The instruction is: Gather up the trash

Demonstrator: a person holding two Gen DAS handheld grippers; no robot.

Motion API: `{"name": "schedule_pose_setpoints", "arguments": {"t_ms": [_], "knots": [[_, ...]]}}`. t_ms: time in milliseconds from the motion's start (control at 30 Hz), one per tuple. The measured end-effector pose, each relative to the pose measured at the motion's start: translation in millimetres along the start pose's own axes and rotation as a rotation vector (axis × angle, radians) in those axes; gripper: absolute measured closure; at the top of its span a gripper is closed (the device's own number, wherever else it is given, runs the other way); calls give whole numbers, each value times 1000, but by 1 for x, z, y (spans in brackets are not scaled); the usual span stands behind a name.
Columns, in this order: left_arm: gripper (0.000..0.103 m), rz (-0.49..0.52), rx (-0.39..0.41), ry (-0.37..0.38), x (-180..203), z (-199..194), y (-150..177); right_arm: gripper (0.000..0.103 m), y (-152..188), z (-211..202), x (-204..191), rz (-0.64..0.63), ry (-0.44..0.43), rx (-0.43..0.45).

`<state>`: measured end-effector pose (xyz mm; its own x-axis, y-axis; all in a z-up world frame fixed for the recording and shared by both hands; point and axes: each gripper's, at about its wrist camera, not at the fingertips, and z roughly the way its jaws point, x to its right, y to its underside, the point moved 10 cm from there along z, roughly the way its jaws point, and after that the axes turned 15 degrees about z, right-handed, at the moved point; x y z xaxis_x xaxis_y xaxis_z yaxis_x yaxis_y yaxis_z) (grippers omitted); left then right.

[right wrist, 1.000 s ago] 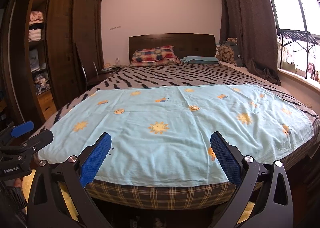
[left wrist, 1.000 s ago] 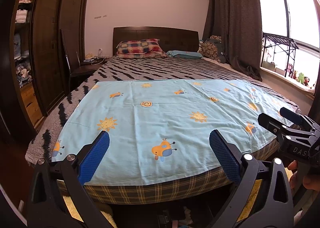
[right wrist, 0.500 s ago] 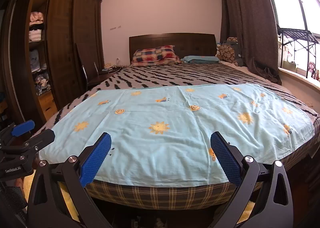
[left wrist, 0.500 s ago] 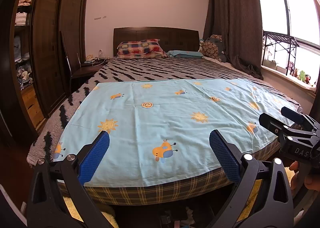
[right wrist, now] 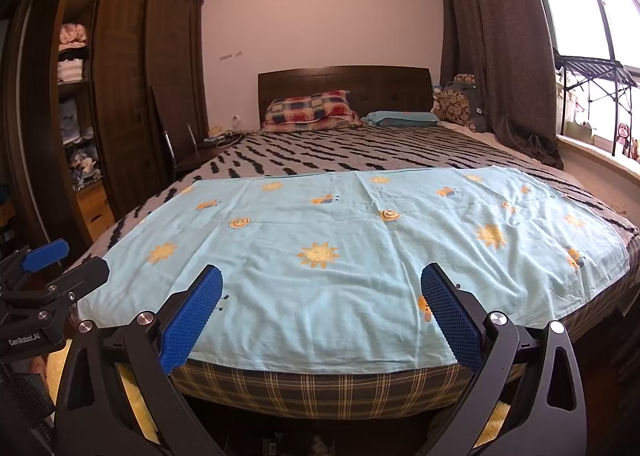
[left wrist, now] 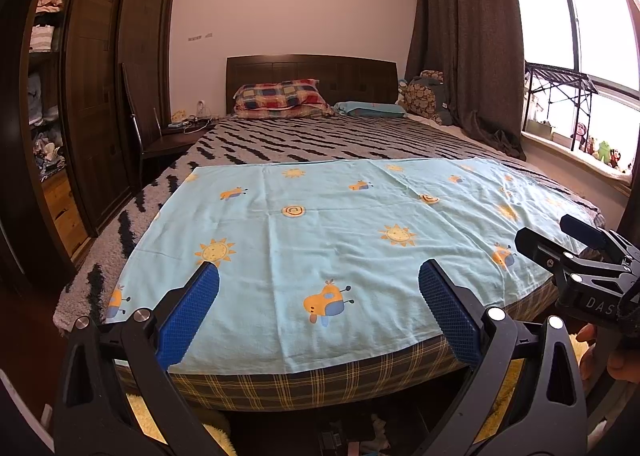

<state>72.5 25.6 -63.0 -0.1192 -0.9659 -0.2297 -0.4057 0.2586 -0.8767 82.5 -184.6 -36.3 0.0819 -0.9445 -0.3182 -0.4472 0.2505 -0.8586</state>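
Observation:
A light blue sheet (left wrist: pixel 332 240) printed with suns and snails lies spread over the foot of a bed (right wrist: pixel 320 160); I see no trash on it. My left gripper (left wrist: pixel 318 292) hovers open just off the bed's near edge, nothing between its blue pads. My right gripper (right wrist: pixel 322 288) is open too, level with the same edge. In the left wrist view the right gripper (left wrist: pixel 560 244) shows at the right, a hand under it. In the right wrist view the left gripper (right wrist: pixel 60 264) shows at the far left.
A dark wardrobe (left wrist: pixel 92 104) with open shelves stands left of the bed, a chair (left wrist: pixel 160 144) beside it. Pillows (left wrist: pixel 280 98) lie at the headboard. A curtain (left wrist: pixel 468 56) and window sill with toys (left wrist: pixel 592 144) are on the right. Small items lie under the bed (left wrist: pixel 360 440).
Both views have shifted only slightly, the left one rising a little. Both grippers stay open and hold nothing.

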Motion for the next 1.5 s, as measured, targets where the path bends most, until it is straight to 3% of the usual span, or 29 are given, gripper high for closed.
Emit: {"name": "schedule_pose_setpoints", "arguments": {"t_ms": [1333, 1500], "knots": [[8, -7, -4, -8, -1, 0, 1, 3, 4, 2, 4, 2, 11, -5], [8, -27, -4, 32, 4, 0, 1, 3, 5, 4, 6, 3, 13, -5]]}}
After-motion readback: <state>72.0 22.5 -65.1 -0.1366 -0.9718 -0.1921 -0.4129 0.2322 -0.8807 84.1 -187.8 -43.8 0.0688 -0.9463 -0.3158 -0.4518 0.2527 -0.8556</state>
